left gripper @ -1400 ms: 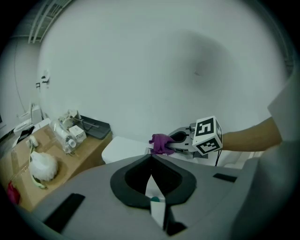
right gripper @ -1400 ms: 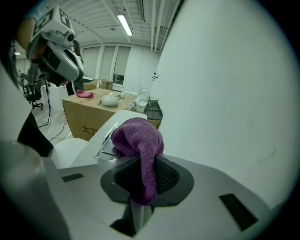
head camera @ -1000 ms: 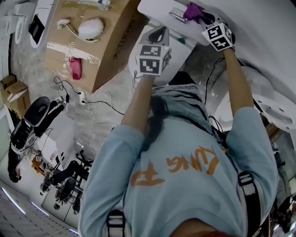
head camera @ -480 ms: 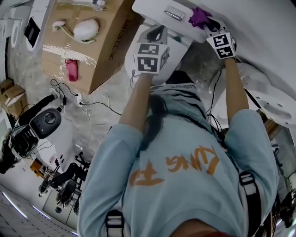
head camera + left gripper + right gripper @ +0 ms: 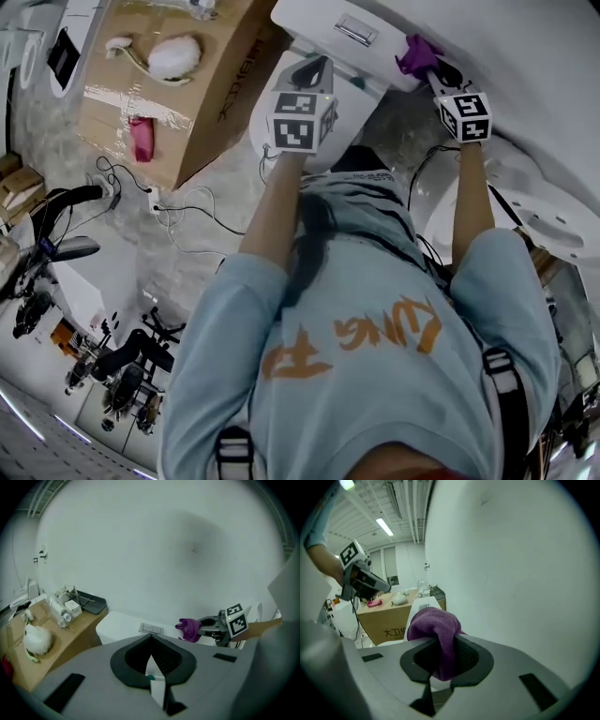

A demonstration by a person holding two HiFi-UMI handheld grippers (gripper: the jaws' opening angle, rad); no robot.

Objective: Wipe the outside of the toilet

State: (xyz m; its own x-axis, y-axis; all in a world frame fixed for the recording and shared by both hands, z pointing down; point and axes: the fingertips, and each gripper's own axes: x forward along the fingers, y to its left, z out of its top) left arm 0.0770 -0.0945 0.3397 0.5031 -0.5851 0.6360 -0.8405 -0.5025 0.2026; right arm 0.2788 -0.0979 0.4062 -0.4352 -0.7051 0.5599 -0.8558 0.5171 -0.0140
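The white wall (image 5: 164,550) is the biggest thing before you, and the toilet (image 5: 314,14) stands against it. In the head view you see its white tank from above, with the seat part lower, under your left arm. To the left of the toilet, just beside it, stands a brown cardboard box (image 5: 202,103) with tape on its top.

Your left tongs (image 5: 314,70) hangs over the toilet, in front of the tank. In the left gripper view its two tips are together at the point (image 5: 151,660), and nothing is between them. Through the narrow slit behind the tips only a bit of the white toilet shows.

Your right tongs (image 5: 427,64) is at the right end of the tank, close to the wall. It is pressed closed on a purple cloth (image 5: 436,630), which bulges out above the jaws and hangs down between them. From the left gripper view the cloth (image 5: 190,629) sits at the right end of the tank top. I cannot tell if it really touches the surface.

On the tank top there is a silver flush plate (image 5: 151,629), to the left of the cloth and apart from it. On the box lie a white fluffy thing (image 5: 175,58) and a small pink thing (image 5: 142,139).
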